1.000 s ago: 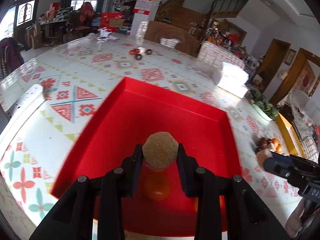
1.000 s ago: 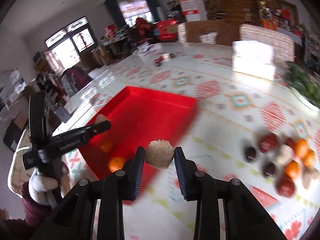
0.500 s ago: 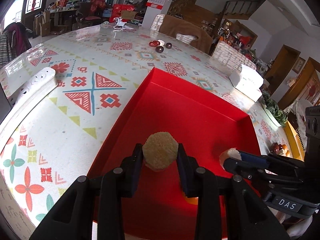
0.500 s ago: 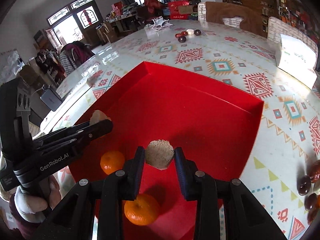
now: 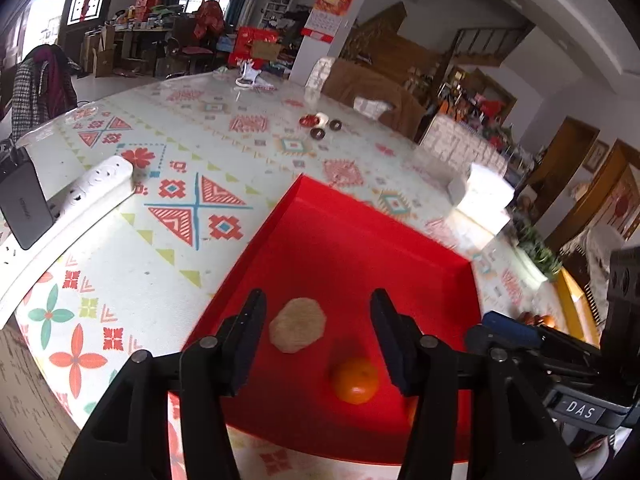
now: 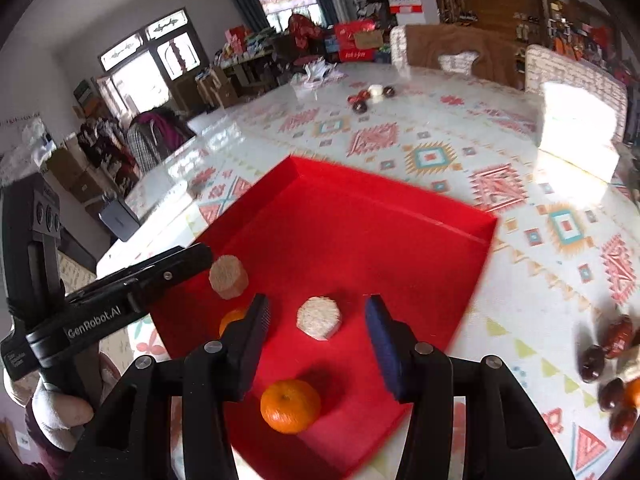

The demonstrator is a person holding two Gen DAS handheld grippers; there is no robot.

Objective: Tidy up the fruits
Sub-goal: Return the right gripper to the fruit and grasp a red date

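Patterned table (image 6: 432, 156), red tray (image 6: 360, 216). Both grippers, left (image 5: 318, 338), right (image 6: 318, 330), opening, empty; tan cakes (image 6: 319, 318) dropped between fingers; loose fruit (image 6: 608, 364) right of right gripper.

The right gripper (image 6: 318, 330) was opening over the red tray (image 6: 400, 248), a pale puck (image 6: 319, 318) untouched between its jaws, an orange (image 6: 290, 405) nearer.

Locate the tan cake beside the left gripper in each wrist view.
Left wrist: tan cake low centre, loose between the left gripper's opening jaws.
Right wrist: left of centre, just past that gripper's tip.
Shared landmark: the red tray under it.
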